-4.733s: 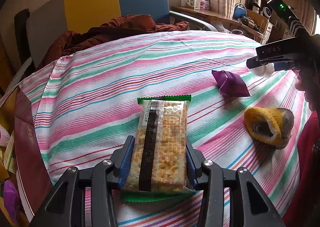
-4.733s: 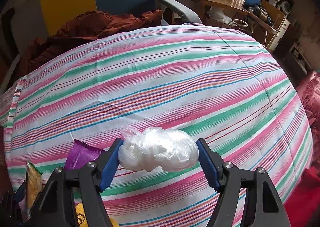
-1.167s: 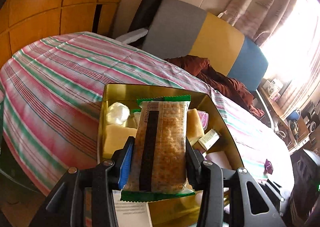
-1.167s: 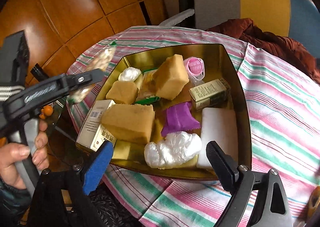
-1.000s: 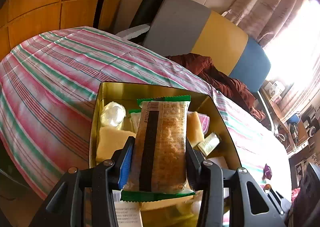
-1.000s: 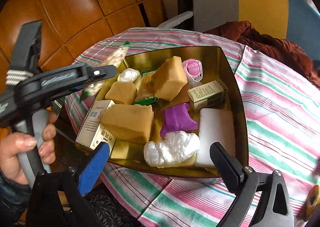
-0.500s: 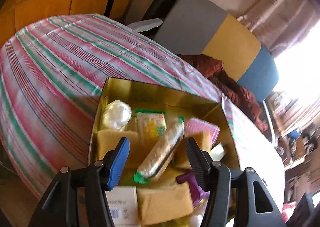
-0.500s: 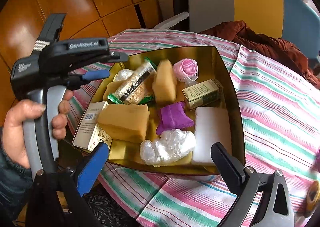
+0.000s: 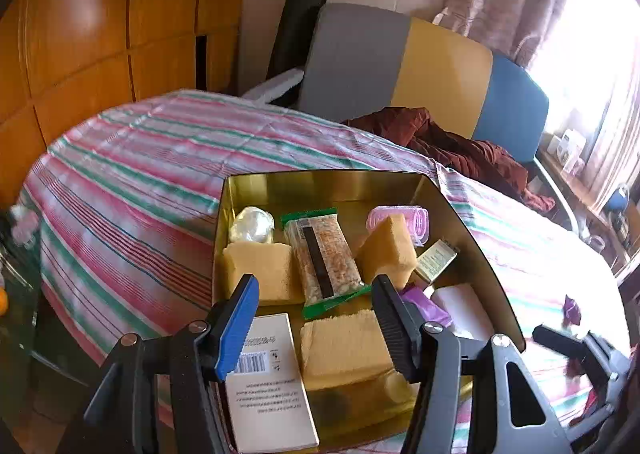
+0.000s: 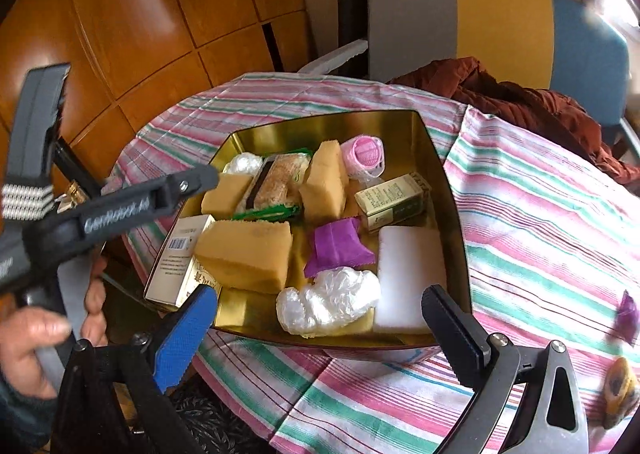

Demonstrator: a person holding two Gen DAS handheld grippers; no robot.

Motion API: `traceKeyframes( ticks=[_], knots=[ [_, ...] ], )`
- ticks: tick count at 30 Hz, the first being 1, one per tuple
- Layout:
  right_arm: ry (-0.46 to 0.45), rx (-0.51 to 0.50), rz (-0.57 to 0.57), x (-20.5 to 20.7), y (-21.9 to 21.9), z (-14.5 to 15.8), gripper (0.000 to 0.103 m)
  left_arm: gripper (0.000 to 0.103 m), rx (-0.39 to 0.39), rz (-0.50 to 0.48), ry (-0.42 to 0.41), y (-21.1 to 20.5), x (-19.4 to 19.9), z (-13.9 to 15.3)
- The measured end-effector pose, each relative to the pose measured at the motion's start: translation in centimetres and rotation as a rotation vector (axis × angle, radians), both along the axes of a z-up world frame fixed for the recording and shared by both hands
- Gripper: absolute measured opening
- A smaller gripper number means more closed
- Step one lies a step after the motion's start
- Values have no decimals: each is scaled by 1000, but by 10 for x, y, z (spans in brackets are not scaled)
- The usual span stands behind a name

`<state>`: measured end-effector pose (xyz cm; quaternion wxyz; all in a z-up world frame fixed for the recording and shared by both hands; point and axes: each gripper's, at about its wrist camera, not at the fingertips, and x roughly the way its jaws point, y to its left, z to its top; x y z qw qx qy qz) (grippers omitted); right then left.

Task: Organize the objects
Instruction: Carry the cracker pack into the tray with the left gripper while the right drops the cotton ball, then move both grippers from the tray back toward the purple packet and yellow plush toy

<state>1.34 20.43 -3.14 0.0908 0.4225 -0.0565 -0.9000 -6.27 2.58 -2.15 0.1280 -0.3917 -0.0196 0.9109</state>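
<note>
Two items still lie loose on the striped tablecloth [image 10: 540, 238], while the cracker packet [image 9: 325, 260] rests in the gold tray [image 9: 320, 181], wedged between two yellow sponges [image 9: 256, 270] near the far wall. Your left gripper [image 9: 316, 328] hangs just above it with jaws spread and nothing between the pads, so that drop looks finished. Your right gripper [image 10: 320, 328] is likewise wide apart and empty, poised over the near rim with the crumpled clear plastic bag [image 10: 328, 304] lying in the tray just ahead of it.

Around these sit a white block [image 10: 408, 278], a purple wrapper [image 10: 336, 250], a small green box [image 10: 390, 201], a pink hair roller [image 10: 364, 155] and a white booklet [image 9: 268, 386].

Judging by the layout, you are between placements. Next, swing back toward the purple packet [image 10: 628, 314] and the yellow object [image 10: 618, 388] at the table's right edge. Both are small and soft-looking, so close gently on the middle. Lift clear of the tray wall first, or you may nudge it across the cloth.
</note>
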Motion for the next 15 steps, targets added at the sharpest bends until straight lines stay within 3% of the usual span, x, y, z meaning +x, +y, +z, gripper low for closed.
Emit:
traceKeyframes(
  ticks=[9, 15],
  knots=[
    [33, 31, -58, 11, 11, 9, 103, 59, -48, -57, 33, 12, 26, 1],
    [60, 138, -107, 17, 11, 15, 103, 59, -63, -71, 61, 16, 38, 5]
  ],
)
